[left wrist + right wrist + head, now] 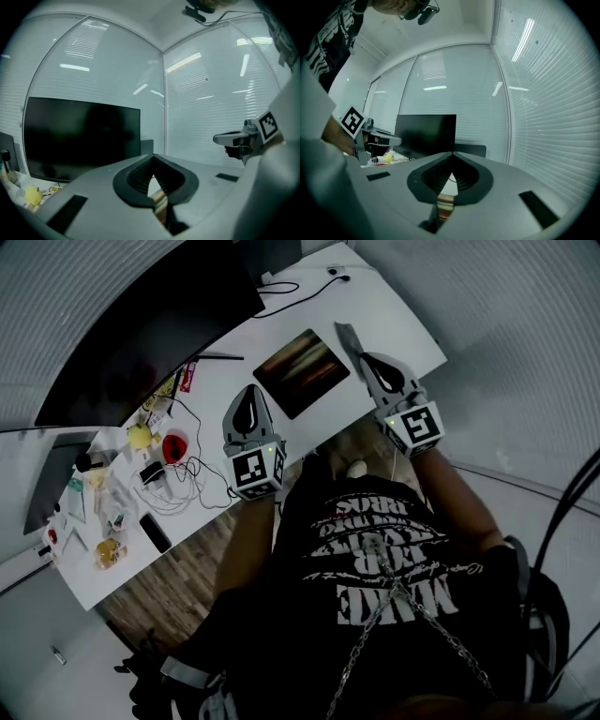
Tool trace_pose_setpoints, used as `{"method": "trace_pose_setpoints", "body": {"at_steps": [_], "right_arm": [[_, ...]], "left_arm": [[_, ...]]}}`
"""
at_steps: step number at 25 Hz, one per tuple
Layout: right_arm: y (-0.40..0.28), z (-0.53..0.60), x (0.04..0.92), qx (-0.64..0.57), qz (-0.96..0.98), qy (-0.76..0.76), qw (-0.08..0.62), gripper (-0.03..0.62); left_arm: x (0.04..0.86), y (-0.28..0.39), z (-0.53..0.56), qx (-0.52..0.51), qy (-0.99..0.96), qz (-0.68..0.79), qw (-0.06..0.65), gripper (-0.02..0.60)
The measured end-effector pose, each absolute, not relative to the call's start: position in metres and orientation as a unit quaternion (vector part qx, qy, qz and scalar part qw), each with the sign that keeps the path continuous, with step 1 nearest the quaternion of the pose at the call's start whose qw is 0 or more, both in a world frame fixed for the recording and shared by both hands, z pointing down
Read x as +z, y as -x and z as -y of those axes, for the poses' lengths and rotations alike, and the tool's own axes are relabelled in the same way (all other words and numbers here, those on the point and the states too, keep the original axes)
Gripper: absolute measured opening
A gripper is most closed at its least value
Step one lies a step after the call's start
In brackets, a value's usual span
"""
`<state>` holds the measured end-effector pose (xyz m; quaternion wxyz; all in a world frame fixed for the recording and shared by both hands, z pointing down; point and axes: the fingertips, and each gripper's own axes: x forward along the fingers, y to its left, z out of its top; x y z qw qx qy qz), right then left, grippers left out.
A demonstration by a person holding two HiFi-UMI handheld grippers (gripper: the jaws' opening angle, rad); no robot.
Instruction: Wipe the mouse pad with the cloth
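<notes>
Left gripper (153,163): jaws pressed together, nothing between them, held up off the desk and pointing about level. Right gripper (452,161): same, shut and empty; neither carries a cloth.

Mouse pad (301,371) lies flat on the white desk (398,320), ahead of and between the two grippers. It is a thin rectangle, dark with brown-orange streaks and a matte face. Likely flexible and light, so it may skid on the smooth desktop; pinning a corner with the free gripper would help.

Probable cloth (346,337): a grey strip on the desk just right of the pad, right by the right gripper's tip; can't confirm contact. Judged soft, limp and light. Pinch a bunched fold or an edge, since a flat layer is hard to get under.

Left end of the desk holds clutter: yellow toy (141,435), red object (175,444), white cables (192,486). Black monitor (141,324) behind, glossy and off. Slatted blinds (543,108) farthest.
</notes>
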<state>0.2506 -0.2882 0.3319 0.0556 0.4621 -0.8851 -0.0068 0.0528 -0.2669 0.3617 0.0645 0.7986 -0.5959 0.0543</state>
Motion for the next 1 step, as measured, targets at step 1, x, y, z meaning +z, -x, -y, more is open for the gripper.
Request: {"method": "trace_pose_setpoints", "body": {"at_steps": [1], "right_arm": [[-0.2539, 0.2826, 0.3271, -0.011, 0.886, -0.461, 0.052, 0.000]], "left_arm": [[0.3575, -0.0576, 0.2610, 0.054, -0.799, 0.595, 0.061, 0.005]]}}
